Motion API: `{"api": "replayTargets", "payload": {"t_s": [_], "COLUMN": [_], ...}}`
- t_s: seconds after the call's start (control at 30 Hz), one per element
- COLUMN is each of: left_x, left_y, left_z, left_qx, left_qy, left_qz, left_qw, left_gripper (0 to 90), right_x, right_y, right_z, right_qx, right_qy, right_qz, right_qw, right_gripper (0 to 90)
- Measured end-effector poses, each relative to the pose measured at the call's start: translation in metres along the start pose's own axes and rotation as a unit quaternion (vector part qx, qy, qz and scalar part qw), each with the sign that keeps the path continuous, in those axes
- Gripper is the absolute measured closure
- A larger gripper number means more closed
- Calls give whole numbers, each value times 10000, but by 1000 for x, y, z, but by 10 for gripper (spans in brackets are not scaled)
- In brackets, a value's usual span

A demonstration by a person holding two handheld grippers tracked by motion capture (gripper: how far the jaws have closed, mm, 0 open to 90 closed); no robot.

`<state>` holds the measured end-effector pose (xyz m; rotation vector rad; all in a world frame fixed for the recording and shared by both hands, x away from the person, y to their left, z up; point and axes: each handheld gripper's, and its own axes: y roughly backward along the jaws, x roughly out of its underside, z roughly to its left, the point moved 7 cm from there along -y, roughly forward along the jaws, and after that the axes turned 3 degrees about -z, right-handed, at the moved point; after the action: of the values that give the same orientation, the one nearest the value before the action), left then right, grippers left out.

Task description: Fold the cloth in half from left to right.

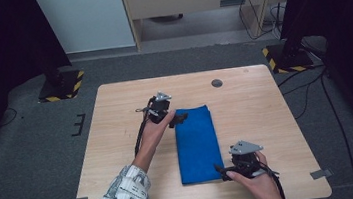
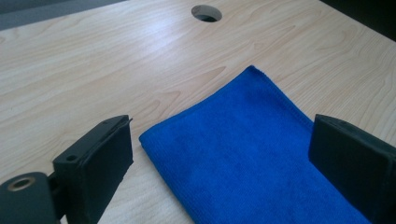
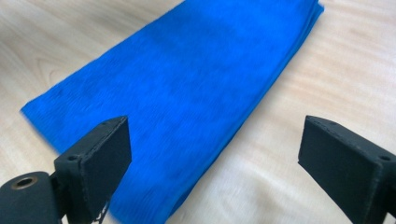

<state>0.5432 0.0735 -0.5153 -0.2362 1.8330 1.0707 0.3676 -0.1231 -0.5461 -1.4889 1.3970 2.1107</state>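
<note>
Pale rectangular wooden table (image 1: pixel 120 151), bare apart from a round cable hole (image 1: pixel 217 83) near the far edge. At its middle, a folded blue microfibre cloth (image 1: pixel 198 145), a flat strip with long axis running from near edge to far edge. At the far left corner of that strip, left gripper (image 1: pixel 179 118), jaws spread wide, nothing between them but cloth surface below. At the near right corner, right gripper (image 1: pixel 220 170), jaws likewise wide apart and empty, possibly just off the hem, hard to tell through blur. Each corner nearest its own gripper; no containers anywhere on the table.
</note>
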Motion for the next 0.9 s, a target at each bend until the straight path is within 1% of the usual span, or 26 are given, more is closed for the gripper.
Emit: {"api": "replayTargets", "payload": {"t_s": [0.03, 0.1, 0.17, 0.2, 0.27, 0.37, 0.4, 0.5, 0.63, 0.67, 0.7, 0.73, 0.77, 0.83, 0.9], "left_x": [2, 7, 13, 15, 17, 15, 15, 16, 17, 17, 16, 16, 15, 14, 13], "left_y": [0, 1, 2, 3, 4, 6, 6, 7, 7, 7, 7, 7, 7, 6, 4], "left_z": [0, -1, -2, -2, 0, 5, 6, 11, 12, 12, 12, 13, 14, 16, 20], "left_qx": [-17, 9, -47, -53, -114, -206, -242, -264, -322, -325, -331, -348, -352, -338, -384], "left_qy": [19, -22, -70, -90, -96, -82, -69, -12, -31, -21, -21, -1, 47, 126, 103], "left_qz": [11, 100, 162, 203, 236, 160, 139, 141, 173, 164, 145, 119, 86, 50, 77], "left_qw": [10000, 9999, 9998, 9997, 9996, 9996, 9996, 9996, 9993, 9993, 9993, 9993, 9993, 9993, 9992], "left_gripper": [53, 53, 52, 53, 54, 63, 65, 69, 82, 85, 91, 96, 100, 111, 114], "right_x": [-2, -8, -15, -18, -26, -38, -43, -52, -63, -66, -68, -72, -75, -82, -89], "right_y": [-2, -8, -15, -19, -28, -38, -42, -48, -56, -57, -59, -60, -62, -67, -73], "right_z": [-2, -6, -11, -13, -19, -28, -31, -37, -47, -48, -51, -53, -54, -58, -63], "right_qx": [-8, -25, -43, -74, -45, -50, -37, -2, 49, 72, 95, 146, 173, 149, 186], "right_qy": [16, 56, 38, 62, 104, -21, -17, -28, -30, -40, -10, 31, 56, 3, 2], "right_qz": [-2, -27, -43, -8, -5, -17, -29, -37, 7, 22, 23, -32, -68, -101, -142], "right_qw": [10000, 10000, 10000, 10000, 9999, 10000, 10000, 10000, 10000, 10000, 10000, 9999, 9998, 9998, 9997], "right_gripper": [95, 102, 125, 121, 126, 132, 138, 149, 171, 185, 223, 265, 265, 276, 310]}}
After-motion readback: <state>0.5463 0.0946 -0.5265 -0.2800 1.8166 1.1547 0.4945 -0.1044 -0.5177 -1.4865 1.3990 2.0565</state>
